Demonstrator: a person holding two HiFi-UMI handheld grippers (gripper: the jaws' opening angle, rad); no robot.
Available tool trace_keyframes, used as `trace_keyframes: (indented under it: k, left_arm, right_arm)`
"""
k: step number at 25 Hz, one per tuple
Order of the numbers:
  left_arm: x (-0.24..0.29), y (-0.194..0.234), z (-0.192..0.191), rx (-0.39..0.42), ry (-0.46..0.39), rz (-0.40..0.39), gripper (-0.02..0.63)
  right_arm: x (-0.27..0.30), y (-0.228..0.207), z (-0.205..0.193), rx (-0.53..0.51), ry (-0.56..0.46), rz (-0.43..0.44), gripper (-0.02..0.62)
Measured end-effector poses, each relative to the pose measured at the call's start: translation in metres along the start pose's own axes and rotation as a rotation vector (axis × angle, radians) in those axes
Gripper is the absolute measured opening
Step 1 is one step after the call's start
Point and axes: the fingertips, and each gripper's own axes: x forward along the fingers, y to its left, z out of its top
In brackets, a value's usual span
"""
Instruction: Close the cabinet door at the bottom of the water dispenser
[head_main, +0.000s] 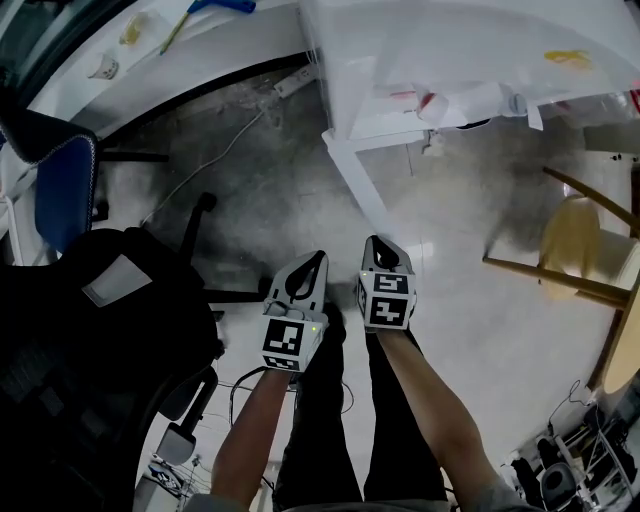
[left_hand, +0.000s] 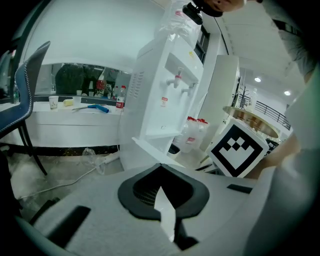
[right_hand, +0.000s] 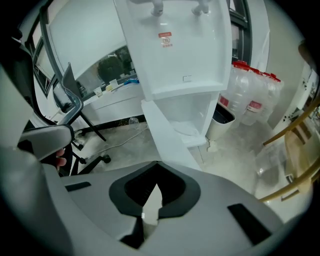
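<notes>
The white water dispenser (head_main: 450, 50) stands ahead of me, also shown in the left gripper view (left_hand: 165, 95) and the right gripper view (right_hand: 180, 45). Its bottom cabinet door (head_main: 358, 185) hangs open, swung out edge-on toward me (right_hand: 165, 135) (left_hand: 150, 150), and the empty white compartment (right_hand: 192, 117) shows behind it. My left gripper (head_main: 318, 258) and right gripper (head_main: 376, 243) are side by side above my legs, a short way from the door's free end. Both are shut, holding nothing (left_hand: 161, 165) (right_hand: 157, 164).
A black office chair (head_main: 90, 330) and a blue chair (head_main: 65, 185) stand at my left. To the right is a wooden stool (head_main: 575, 250). A cable (head_main: 200, 170) and power strip (head_main: 295, 82) lie below the white desk (head_main: 150, 50). Water bottles (right_hand: 250, 100) and a bin (right_hand: 220, 120) flank the dispenser.
</notes>
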Motion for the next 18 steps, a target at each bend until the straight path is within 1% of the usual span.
trace_keyframes:
  k: [11, 18]
  left_arm:
    - [0.036, -0.019, -0.002, -0.039, 0.016, 0.054, 0.005]
    - [0.048, -0.030, 0.004, -0.080, 0.001, 0.094, 0.005]
  right_arm:
    - [0.004, -0.049, 0.019, -0.058, -0.018, 0.009, 0.006]
    - [0.012, -0.073, 0.040, -0.109, -0.043, 0.016, 0.006]
